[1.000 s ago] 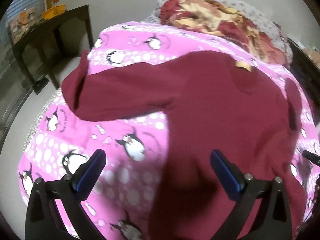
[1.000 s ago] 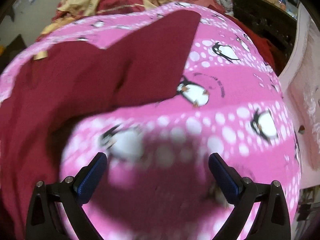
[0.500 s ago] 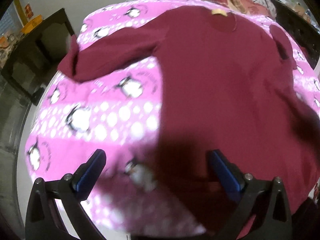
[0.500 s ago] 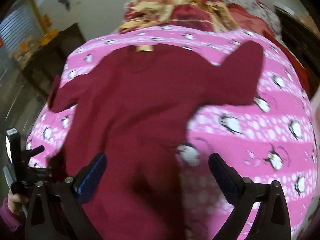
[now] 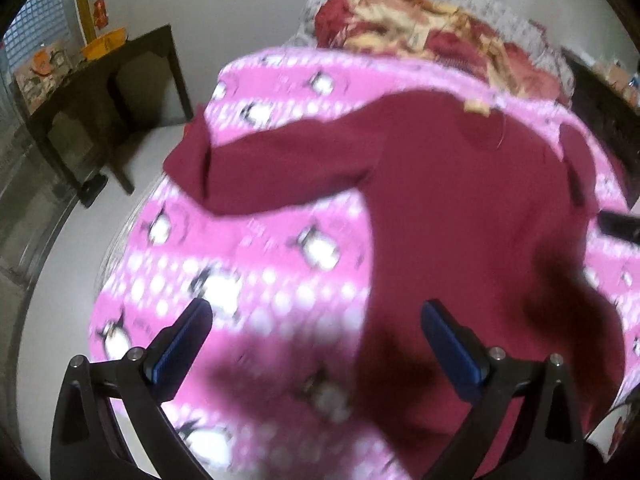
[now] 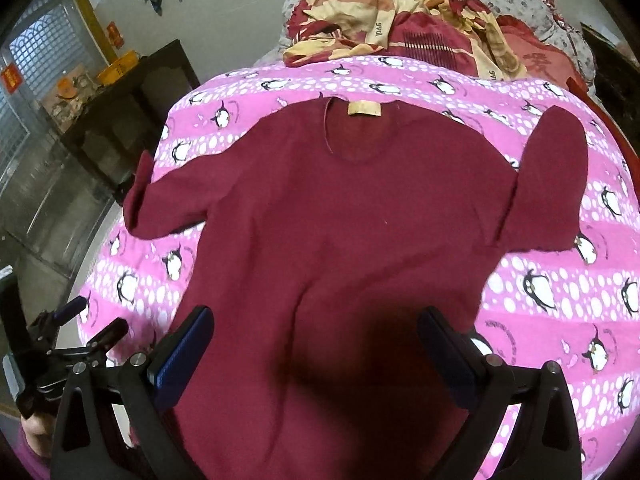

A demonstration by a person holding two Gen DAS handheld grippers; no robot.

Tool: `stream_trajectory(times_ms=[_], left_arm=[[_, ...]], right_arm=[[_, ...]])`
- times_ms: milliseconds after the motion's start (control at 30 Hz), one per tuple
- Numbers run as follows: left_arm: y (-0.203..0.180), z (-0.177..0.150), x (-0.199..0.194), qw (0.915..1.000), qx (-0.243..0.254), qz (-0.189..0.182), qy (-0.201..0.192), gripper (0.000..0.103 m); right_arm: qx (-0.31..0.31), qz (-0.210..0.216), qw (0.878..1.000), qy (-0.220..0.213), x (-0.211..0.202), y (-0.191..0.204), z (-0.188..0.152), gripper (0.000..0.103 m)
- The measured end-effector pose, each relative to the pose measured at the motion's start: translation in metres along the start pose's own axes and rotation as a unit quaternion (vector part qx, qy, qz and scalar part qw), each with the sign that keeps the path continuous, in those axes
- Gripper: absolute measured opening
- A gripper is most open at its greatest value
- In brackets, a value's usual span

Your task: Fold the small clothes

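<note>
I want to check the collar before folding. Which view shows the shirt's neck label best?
The right wrist view: the tan neck label sits sharp and facing the camera at the collar of the maroon shirt. In the left wrist view the label is a small, motion-blurred patch off to the side.

A bed is covered by a pink penguin-print blanket [image 6: 540, 248]. A maroon shirt [image 6: 352, 216] is spread flat on the blanket, its tan neck label [image 6: 364, 109] turned toward the far end. Beyond the shirt's collar, a crumpled red-and-yellow quilt [image 6: 404, 24] is heaped at the blanket's far edge.
</note>
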State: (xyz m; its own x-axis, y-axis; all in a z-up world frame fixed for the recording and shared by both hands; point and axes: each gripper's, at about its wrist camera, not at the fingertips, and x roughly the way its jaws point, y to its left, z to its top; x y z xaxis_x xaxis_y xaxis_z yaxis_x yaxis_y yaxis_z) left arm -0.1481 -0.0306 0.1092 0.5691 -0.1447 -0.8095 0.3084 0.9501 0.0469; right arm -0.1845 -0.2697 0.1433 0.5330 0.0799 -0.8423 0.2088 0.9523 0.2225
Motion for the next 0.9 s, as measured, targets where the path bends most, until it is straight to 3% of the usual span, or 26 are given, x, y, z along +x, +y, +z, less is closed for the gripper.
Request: stream_trajectory(times_ms=[300,600,900], left_arm=[[-0.038,0.038,0.018,0.9996,0.003,-0.011,-0.027,0.103],[-0.051,0.049,0.036,0.9992,0.006,-0.010,-0.038,0.103],[-0.060,0.055,0.057,0.9991,0.023,0.003,-0.034,0.103]], right_arm=[[0.023,-0.047,0.998,-0.023,0.013,-0.010,0.016,0.103],[0.047,-0.060,0.997,-0.021,0.037,-0.024,0.021,0.103],[0.029,-0.070,0.997,-0.023,0.055,-0.023,0.026,0.103]])
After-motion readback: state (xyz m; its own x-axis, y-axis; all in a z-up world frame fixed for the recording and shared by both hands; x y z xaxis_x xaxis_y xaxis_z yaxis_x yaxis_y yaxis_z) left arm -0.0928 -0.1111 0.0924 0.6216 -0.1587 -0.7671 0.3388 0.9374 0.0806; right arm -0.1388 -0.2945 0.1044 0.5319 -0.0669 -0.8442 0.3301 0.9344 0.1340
